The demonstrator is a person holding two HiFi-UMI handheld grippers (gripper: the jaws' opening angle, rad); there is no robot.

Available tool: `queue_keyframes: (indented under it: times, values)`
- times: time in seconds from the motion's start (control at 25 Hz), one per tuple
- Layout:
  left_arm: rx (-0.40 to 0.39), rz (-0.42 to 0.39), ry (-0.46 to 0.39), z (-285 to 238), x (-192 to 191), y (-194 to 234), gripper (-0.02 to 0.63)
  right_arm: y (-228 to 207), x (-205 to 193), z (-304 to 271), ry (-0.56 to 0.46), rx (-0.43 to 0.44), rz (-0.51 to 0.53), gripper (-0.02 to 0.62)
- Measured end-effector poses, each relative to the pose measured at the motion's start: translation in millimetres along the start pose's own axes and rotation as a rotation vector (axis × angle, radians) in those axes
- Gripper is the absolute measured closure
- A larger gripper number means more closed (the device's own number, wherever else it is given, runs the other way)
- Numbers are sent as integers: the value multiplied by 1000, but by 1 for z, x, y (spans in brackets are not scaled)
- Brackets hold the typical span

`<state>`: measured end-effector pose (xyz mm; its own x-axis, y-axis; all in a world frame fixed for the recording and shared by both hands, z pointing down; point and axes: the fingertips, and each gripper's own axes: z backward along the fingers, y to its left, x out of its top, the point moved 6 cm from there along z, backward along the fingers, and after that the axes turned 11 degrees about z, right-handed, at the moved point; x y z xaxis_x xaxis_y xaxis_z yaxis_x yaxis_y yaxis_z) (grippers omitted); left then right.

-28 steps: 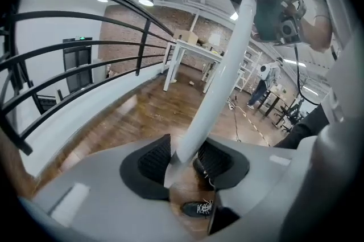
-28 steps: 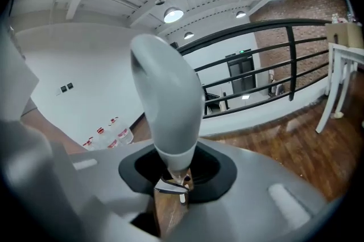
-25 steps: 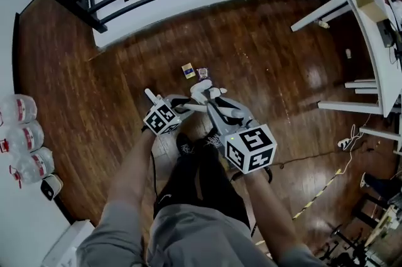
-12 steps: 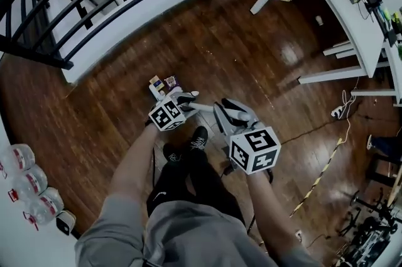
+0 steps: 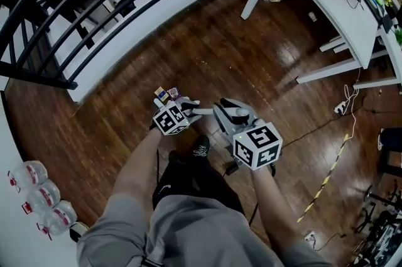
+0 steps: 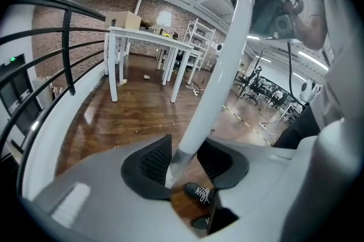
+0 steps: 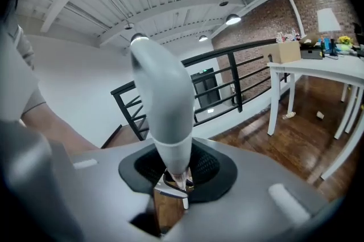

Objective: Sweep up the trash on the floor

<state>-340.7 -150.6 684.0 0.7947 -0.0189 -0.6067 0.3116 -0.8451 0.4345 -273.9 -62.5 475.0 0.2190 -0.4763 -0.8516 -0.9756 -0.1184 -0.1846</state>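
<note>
Dark wooden floor point(image 5: 207, 52) fills the room below me, with a black railing point(image 5: 94, 2) curving along one side and a white table point(image 5: 326, 2) on the other. The trash point(image 5: 168, 94) is two small pieces, one yellowish and one pale with some purple. It lies on the boards just beyond my left gripper point(image 6: 183, 162), toward the railing, near my shoe point(image 5: 200, 147) but apart from it.

My left gripper has a white pole point(image 6: 219, 70) between its pads; the jaws have just been closing a little, and they clamp the pole near its end. My right gripper point(image 7: 176, 169) is clenched on the thin end of a thick grey handle point(image 7: 162, 104). In the head view the pole runs from one gripper to the other, so I judge that both hold one sweeping tool. Its brush end I cannot see in any view.

To do this step well, I think I should hold firm with both grips so that the pole does not turn. Then I should bring the brush end down behind the pieces, on the railing side, and pull with short light strokes — such small scraps can jump away under a hard stroke.

For containers, I see no dustpan and no bin. Clear bottles point(image 5: 44, 200) with red labels lie by the wall, well apart from the trash; whether they are full I cannot tell. A cardboard box point(image 7: 282, 52) stands on the table — its inside is hidden.
</note>
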Motion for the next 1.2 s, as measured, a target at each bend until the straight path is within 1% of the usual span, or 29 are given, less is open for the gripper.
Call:
queue_keyframes:
  times: [0.16, 0.36, 0.52, 0.6, 0.68, 0.8, 0.92, 1.08, 1.2]
  values:
    - [32, -4, -52, 32, 34, -12, 472, -3, 43, 16, -107, 69, 45, 512]
    - [92, 6, -149, 73, 76, -16, 474, 3, 102, 26, -174, 112, 141, 512]
    - [121, -15, -215, 91, 114, -16, 479, -4, 143, 35, -226, 103, 193, 511]
    - [120, -16, -246, 90, 137, -14, 479, -16, 159, 40, -254, 82, 204, 511]
    - [107, -25, -258, 82, 160, -13, 482, -33, 171, 45, -276, 56, 209, 511]
    - [74, -54, -260, 60, 193, -14, 485, -64, 180, 55, -305, 14, 214, 511]
    - [45, -78, -249, 25, 232, -15, 489, -110, 183, 70, -323, -24, 207, 511]
    - [37, -83, -234, -40, 293, -21, 491, -193, 177, 100, -348, -45, 198, 511]
    - [54, -64, -224, -89, 338, -28, 492, -259, 172, 123, -363, -27, 194, 511]
